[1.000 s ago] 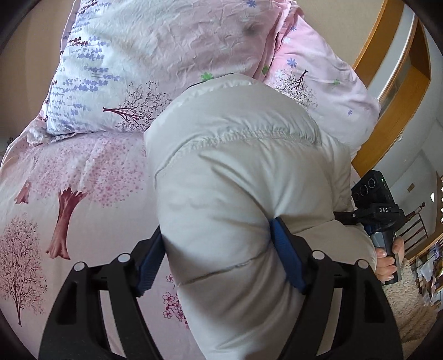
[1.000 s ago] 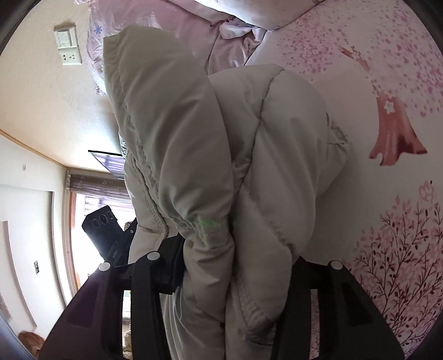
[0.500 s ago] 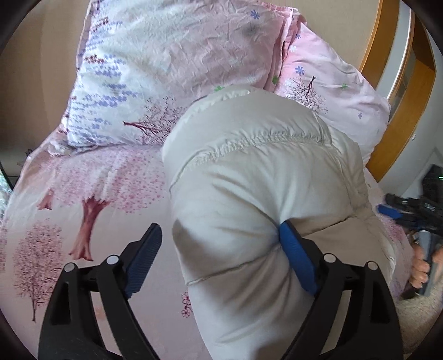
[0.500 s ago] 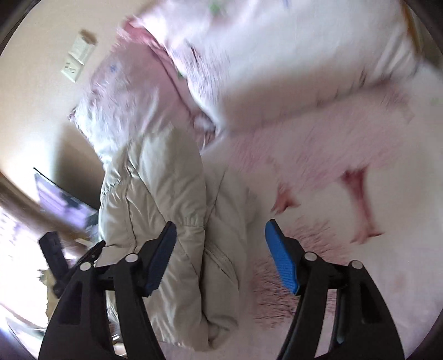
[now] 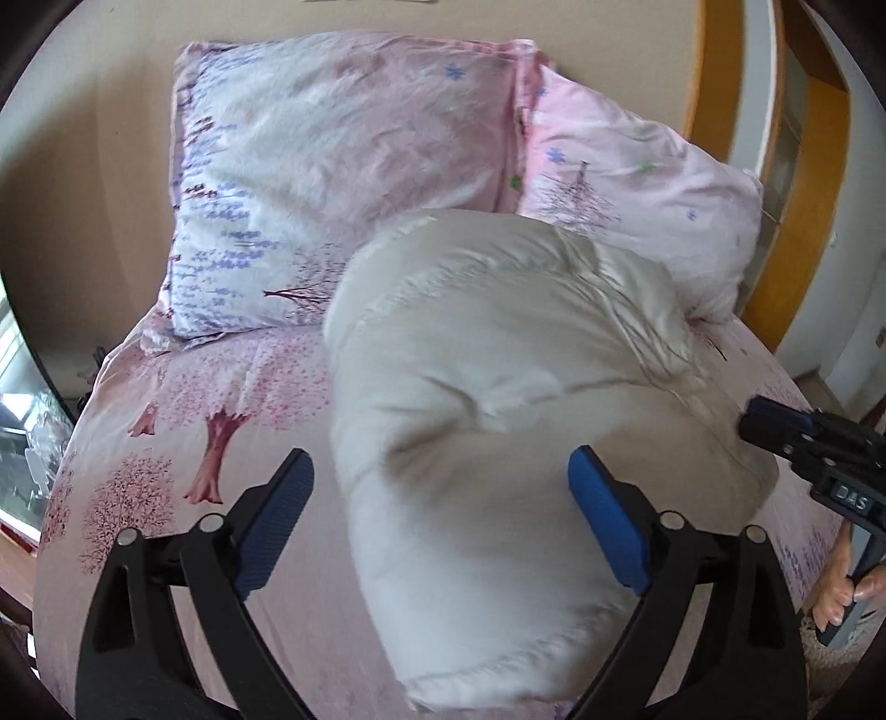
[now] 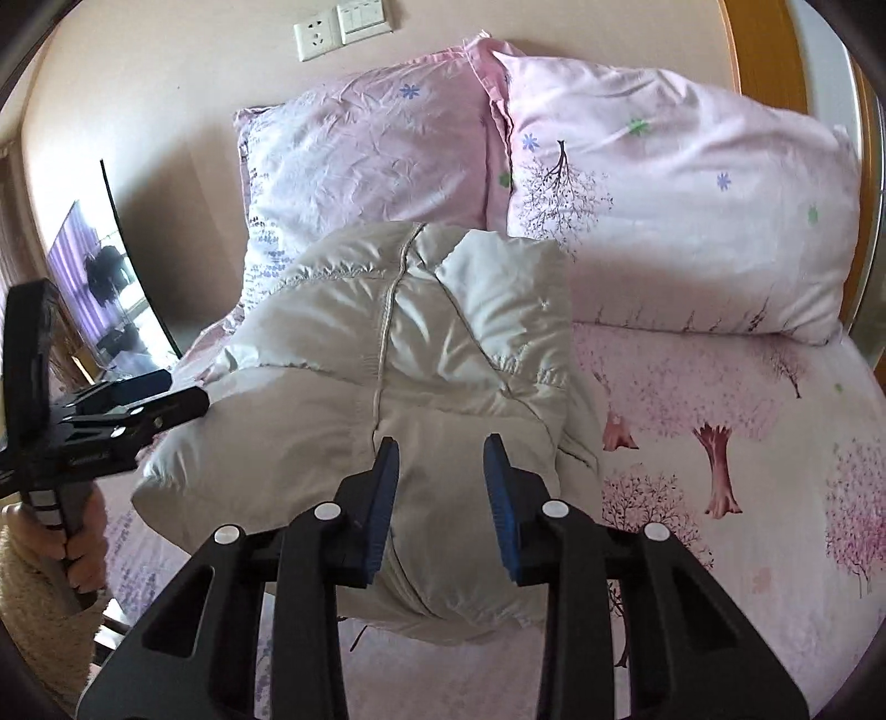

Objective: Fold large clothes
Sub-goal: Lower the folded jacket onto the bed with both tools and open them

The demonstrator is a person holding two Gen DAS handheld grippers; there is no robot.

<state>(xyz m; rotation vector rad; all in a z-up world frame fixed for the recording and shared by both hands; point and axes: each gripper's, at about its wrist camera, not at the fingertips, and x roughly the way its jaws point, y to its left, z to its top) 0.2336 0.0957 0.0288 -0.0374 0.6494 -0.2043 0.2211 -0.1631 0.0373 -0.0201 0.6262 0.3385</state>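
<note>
A puffy off-white down jacket (image 5: 498,421) lies folded in a thick bundle on the pink bed; it also shows in the right wrist view (image 6: 410,387). My left gripper (image 5: 443,515) is wide open above the bundle's near end, holding nothing. My right gripper (image 6: 440,498) is partly open over the bundle's near edge, its blue pads (image 6: 382,498) apart and holding nothing. The right gripper also shows at the right edge of the left wrist view (image 5: 797,437). The left gripper shows at the left edge of the right wrist view (image 6: 133,410).
Two pink floral pillows (image 6: 664,210) (image 6: 365,171) lean against the wall behind the jacket. The pink tree-print sheet (image 6: 747,443) spreads to the right. A wall socket (image 6: 318,36) is above. A wooden door frame (image 5: 803,221) stands at the right.
Both grippers have let go of the jacket and pulled back. The jacket, held up a second ago, now rests on the bed as a folded bundle.
</note>
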